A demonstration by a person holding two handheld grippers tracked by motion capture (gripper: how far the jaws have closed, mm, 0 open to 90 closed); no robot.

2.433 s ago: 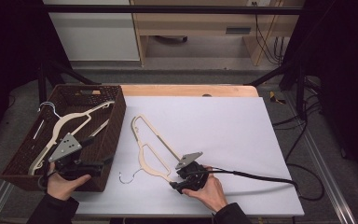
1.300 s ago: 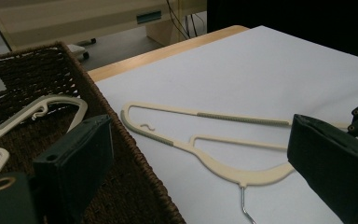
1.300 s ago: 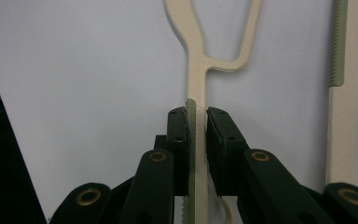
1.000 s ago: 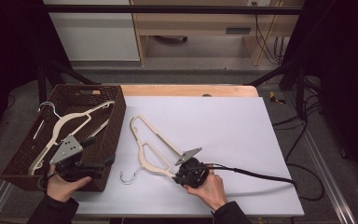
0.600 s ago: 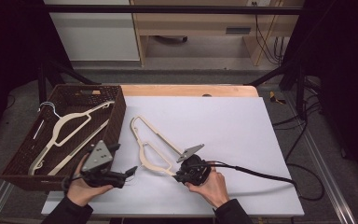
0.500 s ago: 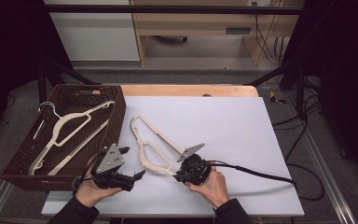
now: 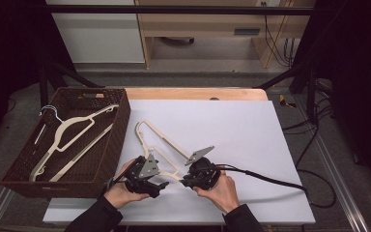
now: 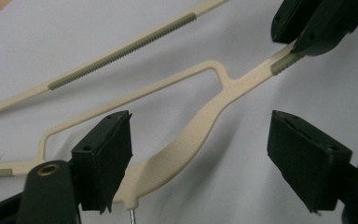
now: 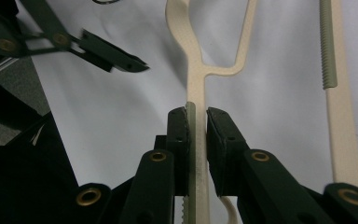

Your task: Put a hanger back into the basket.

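The right gripper (image 9: 196, 121) is clamped on the cream hanger (image 9: 189, 60): its two black pads press from either side on the greenish ribbed strip of one shoulder arm, just short of the fork where the arm splits into two thinner bars. In the high view the right gripper (image 7: 199, 175) sits near the front edge of the table with a hand behind it and a black cable trailing off to the right.

The left gripper (image 8: 200, 154) stands with its jaws apart; they have just been closing, yet the pads press on nothing. Between them lies the broad neck of the hanger, finely stippled and curving, with the thin metal stem of the hook leaving its tip at the bottom of the left gripper view. In the high view the left gripper (image 7: 147, 175) lies just left of the right one, a grey three-cornered plate on top.

The hanger (image 7: 154, 140) lies flat on the white table (image 7: 232, 125), stretching from the grippers up and to the left. It is smooth moulded plastic with slim bars and grey-green ribbed non-slip strips on its shoulders and its lower bar.

Left of the table stands a dark brown woven basket (image 7: 121, 125), rectangular, with a second cream hanger (image 7: 72, 137) of the same shape lying in it, its wire hook at the far left corner. No writing or brand can be read anywhere.
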